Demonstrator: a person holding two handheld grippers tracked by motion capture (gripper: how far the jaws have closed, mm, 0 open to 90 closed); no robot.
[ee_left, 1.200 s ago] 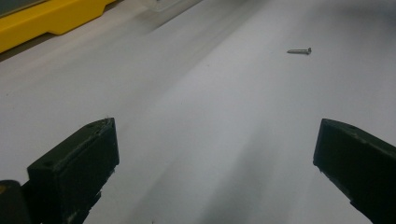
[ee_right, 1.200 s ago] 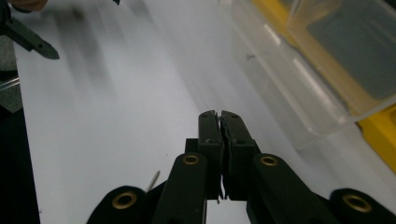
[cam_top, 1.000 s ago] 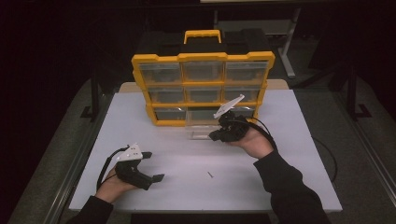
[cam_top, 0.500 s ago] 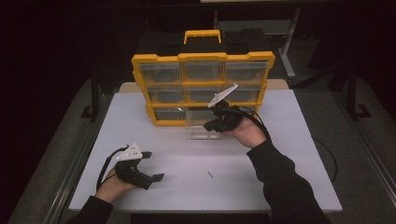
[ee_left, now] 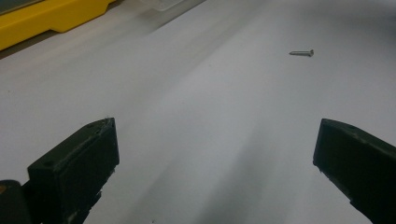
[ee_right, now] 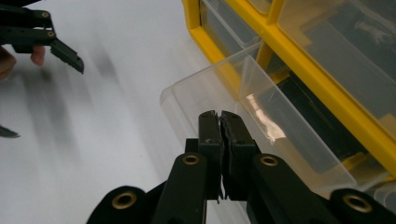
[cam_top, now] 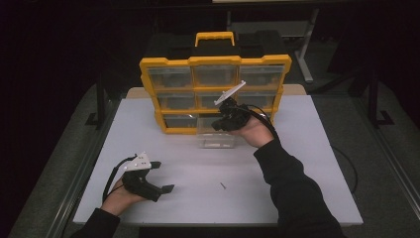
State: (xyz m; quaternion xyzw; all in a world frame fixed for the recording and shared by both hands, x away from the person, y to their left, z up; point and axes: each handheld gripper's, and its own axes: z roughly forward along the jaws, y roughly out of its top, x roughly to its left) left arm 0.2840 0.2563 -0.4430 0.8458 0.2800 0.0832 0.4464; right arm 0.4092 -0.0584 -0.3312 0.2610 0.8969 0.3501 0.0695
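Observation:
A yellow organizer [cam_top: 215, 61] with clear drawers stands upright at the back of the white table [cam_top: 297, 163]. One clear drawer [cam_top: 216, 140] is out of it and sits on the table just in front of its bottom row. My right gripper [cam_top: 217, 126] hovers over this drawer's near rim, jaws shut; in the right gripper view its tips [ee_right: 218, 115] press together above the clear drawer [ee_right: 285, 140], with nothing visible between them. My left gripper [cam_top: 165, 176] rests at the front left, open and holding nothing [ee_left: 215, 140]. A small screw [cam_top: 223, 186] lies loose on the table to its right.
The screw [ee_left: 301, 52] lies ahead of the left jaws, with the organizer's yellow base [ee_left: 42, 18] farther off. The table's front edge runs close to both forearms. Dark floor and a grey stand [cam_top: 297, 44] surround the table.
My right gripper has moved left and toward the organizer, rising slightly, and now sits over the pulled-out drawer. The left gripper and the screw have stayed put.

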